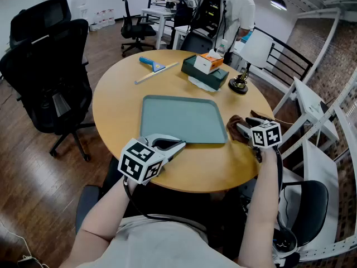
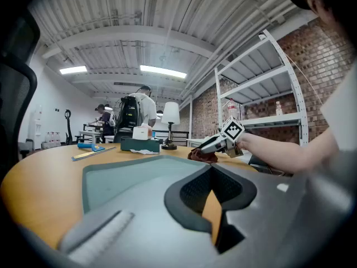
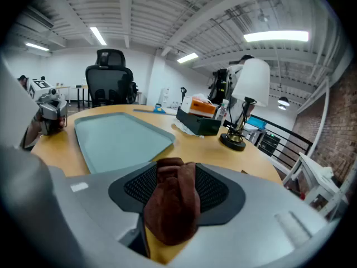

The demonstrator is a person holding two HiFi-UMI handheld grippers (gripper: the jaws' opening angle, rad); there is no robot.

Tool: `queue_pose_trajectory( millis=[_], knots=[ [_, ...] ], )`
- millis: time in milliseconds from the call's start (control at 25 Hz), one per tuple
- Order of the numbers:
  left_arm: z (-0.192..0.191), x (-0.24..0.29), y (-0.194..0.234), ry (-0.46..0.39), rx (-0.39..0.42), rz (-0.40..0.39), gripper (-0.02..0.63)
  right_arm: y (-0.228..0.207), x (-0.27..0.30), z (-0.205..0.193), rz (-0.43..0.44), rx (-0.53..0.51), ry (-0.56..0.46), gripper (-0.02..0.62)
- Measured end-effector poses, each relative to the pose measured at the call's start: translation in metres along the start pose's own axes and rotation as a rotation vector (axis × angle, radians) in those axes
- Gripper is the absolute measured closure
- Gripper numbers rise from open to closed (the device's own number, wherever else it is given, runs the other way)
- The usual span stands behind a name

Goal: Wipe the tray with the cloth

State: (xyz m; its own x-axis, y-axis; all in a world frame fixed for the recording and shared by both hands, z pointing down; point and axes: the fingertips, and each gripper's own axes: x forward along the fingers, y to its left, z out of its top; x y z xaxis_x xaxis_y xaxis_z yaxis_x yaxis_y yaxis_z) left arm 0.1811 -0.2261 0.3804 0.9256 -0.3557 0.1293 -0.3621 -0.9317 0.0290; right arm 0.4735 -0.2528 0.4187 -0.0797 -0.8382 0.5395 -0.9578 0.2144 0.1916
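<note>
Smooth matt plastic tray, fuzzy brown cloth, satin wooden table

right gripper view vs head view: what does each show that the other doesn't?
Right gripper view only: its jaws clamped on the brown cloth, seen head-on. Head view only: the right gripper from outside, the person's right forearm, the wooden floor. Both: the cloth, the tray, the left gripper, the lamp, the green box.
</note>
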Motion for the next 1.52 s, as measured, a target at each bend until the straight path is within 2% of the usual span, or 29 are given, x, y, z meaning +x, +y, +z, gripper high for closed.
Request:
queue_pose_trajectory(
  millis=[200, 240, 360, 440, 520, 640, 720, 800, 920, 1080, 1200, 1520],
  knots=[
    [0.002, 0.001, -0.002, -0.001, -0.001, -0.003, 0.606, -0.018, 0.017, -0.033, 0.012, 0.013, 0.142, 0.325],
    [0.002, 0.001, -0.002, -0.002, -0.001, -0.003, 0.606, -0.019, 0.02, -0.036, 0.024, 0.028, 0.147, 0.335],
    [0.002, 0.001, -0.002, -0.002, 0.001, -0.003, 0.605, -0.017, 0.021, -0.038, 0.032, 0.037, 0.14, 0.438],
    [0.002, 0.001, -0.002, -0.001, 0.0, -0.003, 0.604, -0.016, 0.02, -0.034, 0.019, 0.011, 0.132, 0.449],
    [0.001, 0.001, -0.001, -0.001, -0.001, -0.004, 0.606, -0.013, 0.016, -0.021, 0.011, -0.002, 0.08, 0.454],
    [0.0, 0.002, 0.0, -0.001, 0.0, -0.004, 0.605, 0.007, -0.002, 0.023, 0.048, -0.037, -0.08, 0.456],
    [0.001, 0.002, 0.0, -0.003, 0.0, -0.002, 0.604, 0.033, -0.011, 0.051, 0.108, -0.112, -0.157, 0.454],
    [0.001, 0.002, 0.0, -0.003, -0.001, -0.002, 0.605, 0.061, -0.012, 0.065, 0.16, -0.211, -0.177, 0.454],
    [0.001, 0.002, -0.001, -0.003, -0.001, -0.003, 0.605, 0.092, 0.004, 0.058, 0.211, -0.345, -0.118, 0.453],
    [0.0, 0.003, -0.001, -0.002, -0.001, -0.004, 0.605, 0.11, 0.03, 0.02, 0.251, -0.462, 0.051, 0.453],
    [0.0, 0.001, -0.002, -0.002, 0.001, -0.004, 0.604, 0.122, 0.028, 0.008, 0.29, -0.475, 0.092, 0.454],
    [0.001, 0.002, 0.0, -0.004, 0.002, -0.003, 0.604, 0.149, 0.012, 0.005, 0.399, -0.497, 0.094, 0.454]
  ],
)
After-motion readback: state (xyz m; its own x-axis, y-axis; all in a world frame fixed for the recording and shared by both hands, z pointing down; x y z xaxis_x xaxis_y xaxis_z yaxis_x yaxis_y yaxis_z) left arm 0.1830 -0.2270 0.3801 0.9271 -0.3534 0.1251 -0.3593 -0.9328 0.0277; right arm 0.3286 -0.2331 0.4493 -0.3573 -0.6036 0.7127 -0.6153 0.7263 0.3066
